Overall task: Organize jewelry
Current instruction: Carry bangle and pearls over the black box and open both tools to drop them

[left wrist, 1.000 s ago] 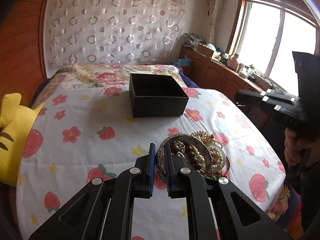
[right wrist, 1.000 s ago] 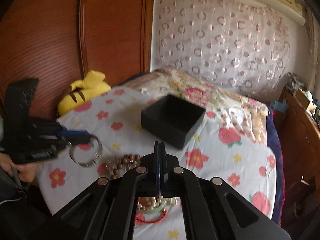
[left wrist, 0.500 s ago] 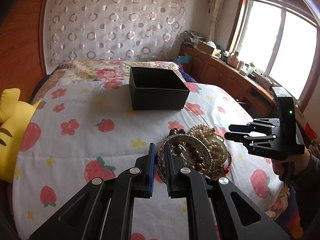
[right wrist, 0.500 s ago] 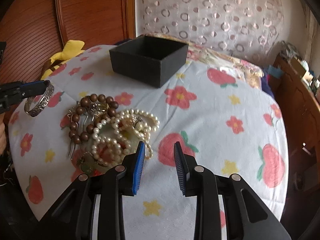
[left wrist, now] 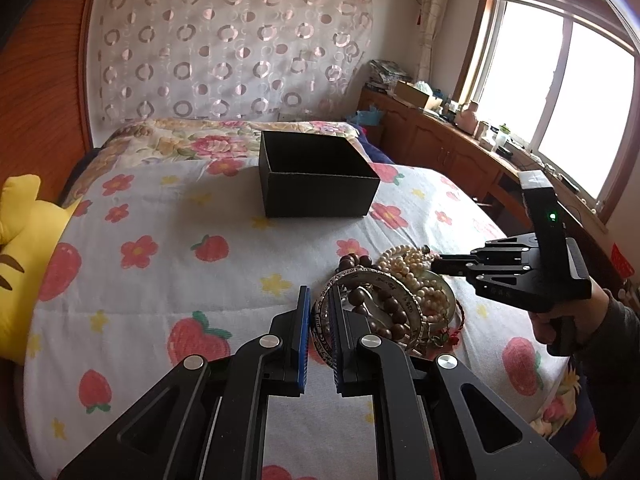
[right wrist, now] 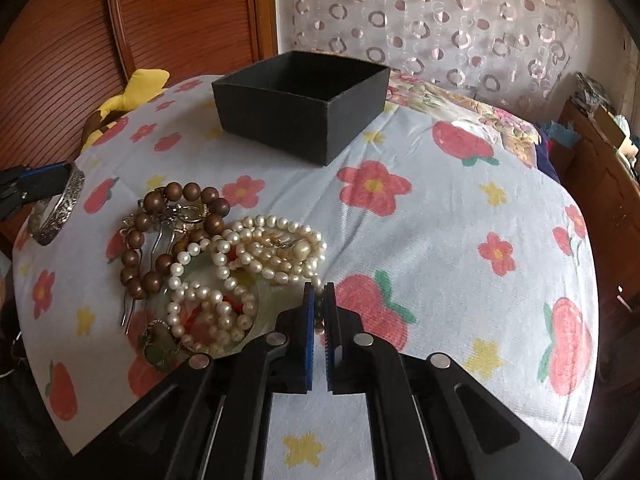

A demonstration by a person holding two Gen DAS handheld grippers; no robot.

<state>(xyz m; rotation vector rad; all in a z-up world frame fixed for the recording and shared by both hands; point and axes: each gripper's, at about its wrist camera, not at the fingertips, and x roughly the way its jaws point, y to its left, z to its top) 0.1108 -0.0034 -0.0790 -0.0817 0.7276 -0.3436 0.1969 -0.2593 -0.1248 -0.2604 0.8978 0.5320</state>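
Note:
A pile of jewelry lies on the strawberry-print bedspread: a pearl necklace [right wrist: 256, 252], a brown wooden bead bracelet [right wrist: 160, 232] and a hair comb. My left gripper [left wrist: 319, 300] is shut on a silver bangle [left wrist: 376, 280], also in the right wrist view [right wrist: 60, 208], held above the bedspread at the pile's left. My right gripper [right wrist: 319, 292] is shut on a strand of the pearl necklace at the pile's right edge; it also shows in the left wrist view [left wrist: 436, 262]. An open black box [left wrist: 316, 178] stands farther back, empty as far as I can see.
A yellow plush toy [left wrist: 24, 240] lies at the bed's left edge. A wooden headboard [right wrist: 120, 20] and a curtain stand behind the bed. A wooden cabinet with clutter [left wrist: 460, 136] runs under the window on the right.
My right gripper moved down onto the pile's right edge and closed on the pearl strand. My left gripper still holds the bangle, almost unmoved.

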